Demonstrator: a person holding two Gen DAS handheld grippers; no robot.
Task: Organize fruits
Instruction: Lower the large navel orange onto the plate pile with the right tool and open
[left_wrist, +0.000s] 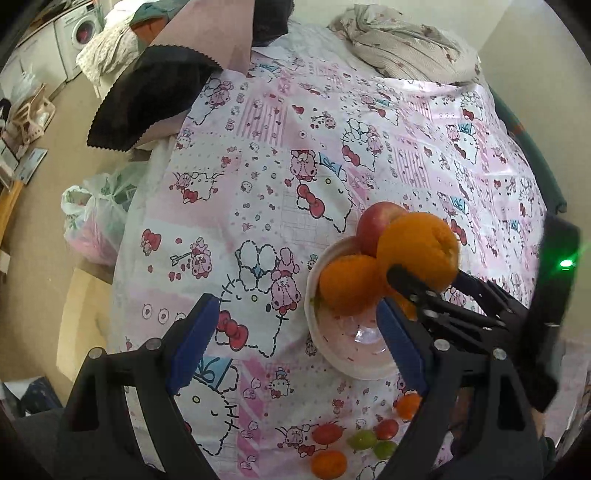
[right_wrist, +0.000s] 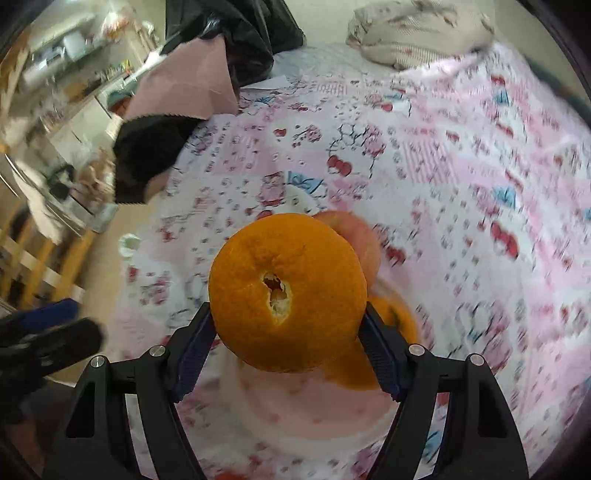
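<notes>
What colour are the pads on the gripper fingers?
Dark blue pads, clearest in the left wrist view.

the held orange (right_wrist: 288, 291) hides most of the blurred bowl (right_wrist: 306, 417).

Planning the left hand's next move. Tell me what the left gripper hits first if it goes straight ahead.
Probably the bare tablecloth: the left gripper stands open and empty, with the bowl beside its right-hand finger. Depth is unclear.
</notes>
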